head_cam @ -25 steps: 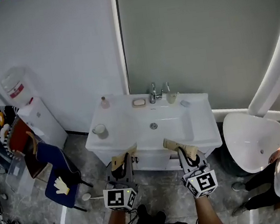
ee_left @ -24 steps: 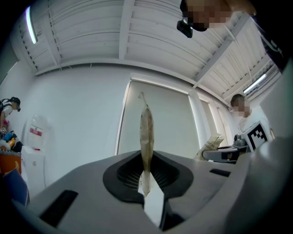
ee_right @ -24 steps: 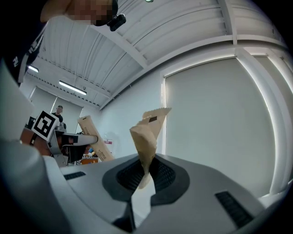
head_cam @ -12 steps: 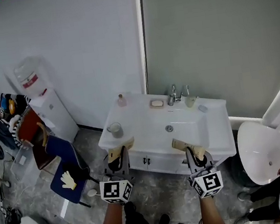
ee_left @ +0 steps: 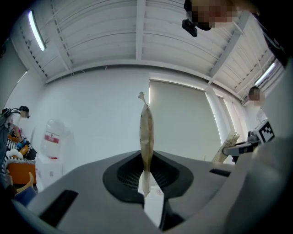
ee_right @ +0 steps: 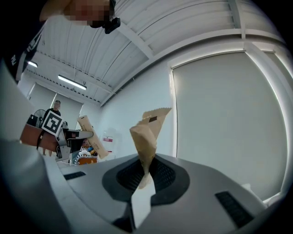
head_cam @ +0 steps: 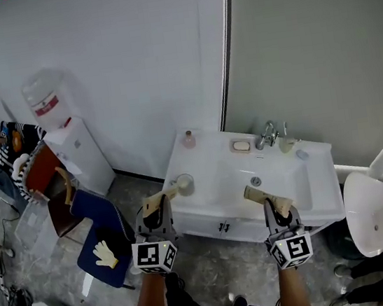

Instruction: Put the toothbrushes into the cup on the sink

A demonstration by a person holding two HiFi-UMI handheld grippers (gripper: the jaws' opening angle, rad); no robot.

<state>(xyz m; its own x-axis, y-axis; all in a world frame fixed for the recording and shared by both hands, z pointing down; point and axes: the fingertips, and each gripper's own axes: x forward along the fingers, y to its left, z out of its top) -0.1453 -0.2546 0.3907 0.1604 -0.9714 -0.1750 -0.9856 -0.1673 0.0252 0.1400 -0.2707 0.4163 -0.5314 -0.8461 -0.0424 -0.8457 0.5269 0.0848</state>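
Here left tongs (head_cam: 158, 208) and right tongs (head_cam: 275, 207) each pinch a wrapped toothbrush (ee_left: 146, 130) before the white sink (head_cam: 212, 164) bearing a cup (head_cam: 184, 184)

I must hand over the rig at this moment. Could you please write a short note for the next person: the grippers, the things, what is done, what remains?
Left hand-held gripper: shut on a tan paper packet, seemingly a wrapped toothbrush, standing up from the jaws.
Right hand-held gripper: shut on a creased packet of the same kind.
Cup: on the front left corner of the sink, just ahead of the left gripper. Its contents cannot be seen.
Done: both packets gripped.
Left: bring each to the cup and drop it in.
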